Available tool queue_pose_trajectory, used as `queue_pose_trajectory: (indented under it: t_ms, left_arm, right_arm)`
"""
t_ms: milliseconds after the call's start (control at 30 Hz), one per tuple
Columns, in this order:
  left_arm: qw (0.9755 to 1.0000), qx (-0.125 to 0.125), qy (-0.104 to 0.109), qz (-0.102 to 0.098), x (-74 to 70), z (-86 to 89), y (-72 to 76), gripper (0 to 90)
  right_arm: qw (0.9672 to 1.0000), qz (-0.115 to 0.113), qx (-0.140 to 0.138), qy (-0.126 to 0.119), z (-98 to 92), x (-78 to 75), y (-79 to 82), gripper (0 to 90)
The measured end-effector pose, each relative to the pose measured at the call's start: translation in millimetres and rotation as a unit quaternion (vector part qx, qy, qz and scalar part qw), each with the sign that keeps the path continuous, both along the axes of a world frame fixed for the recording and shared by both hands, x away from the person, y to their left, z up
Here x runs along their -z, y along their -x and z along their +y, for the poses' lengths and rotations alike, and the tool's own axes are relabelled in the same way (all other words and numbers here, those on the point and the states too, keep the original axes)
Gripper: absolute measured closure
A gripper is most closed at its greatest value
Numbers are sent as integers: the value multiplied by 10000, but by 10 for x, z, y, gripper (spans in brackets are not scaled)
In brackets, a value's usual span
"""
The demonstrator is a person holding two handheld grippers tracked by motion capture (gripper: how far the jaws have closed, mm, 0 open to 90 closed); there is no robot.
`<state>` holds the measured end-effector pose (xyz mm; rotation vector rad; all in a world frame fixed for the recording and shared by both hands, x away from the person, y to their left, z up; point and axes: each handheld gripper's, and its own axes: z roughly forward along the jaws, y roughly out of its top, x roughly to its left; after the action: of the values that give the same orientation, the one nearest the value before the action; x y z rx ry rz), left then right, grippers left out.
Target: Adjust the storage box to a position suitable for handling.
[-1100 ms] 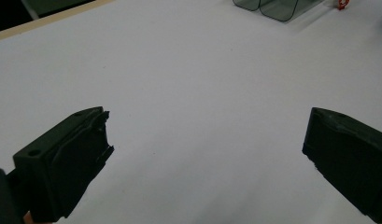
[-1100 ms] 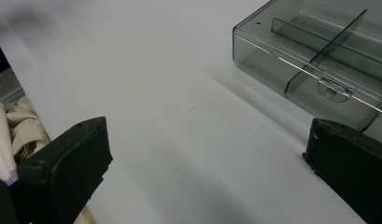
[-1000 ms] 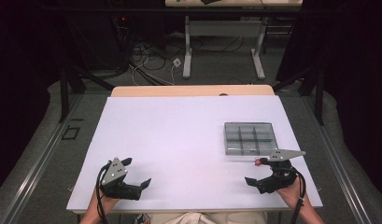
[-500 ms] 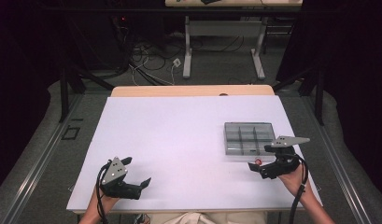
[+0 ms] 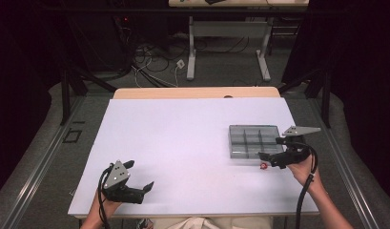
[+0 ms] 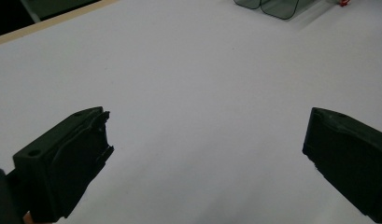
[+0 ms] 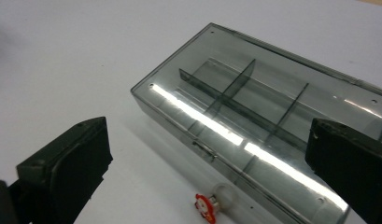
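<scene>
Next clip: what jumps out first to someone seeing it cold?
The smoky clear compartment box on the white table's right side, with the open right gripper poised at its near edge. A tiny red-and-white piece lies on the table against that edge. The left gripper sits open at the near left.
</scene>
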<state>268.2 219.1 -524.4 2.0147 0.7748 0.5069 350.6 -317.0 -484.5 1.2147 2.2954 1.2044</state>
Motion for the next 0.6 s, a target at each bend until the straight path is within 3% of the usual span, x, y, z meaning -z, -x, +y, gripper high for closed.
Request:
queue_pose_trajectory:
  t_ms: [367, 533, 600]
  left_arm:
    - [10000, -19, -5, 2, 2, -1, -2, 0]
    - [10000, -17, -16, 11, 2, 7, -7, 0]
    - [10000, -27, -20, 21, 1, 10, -5, 0]
  right_arm:
    - [9995, 216, 204, 104, -112, 44, -279, 1]
    - [9994, 200, 264, 129, -151, 47, -377, 7]
    - [9993, 143, 303, 182, -199, 55, -442, 55]
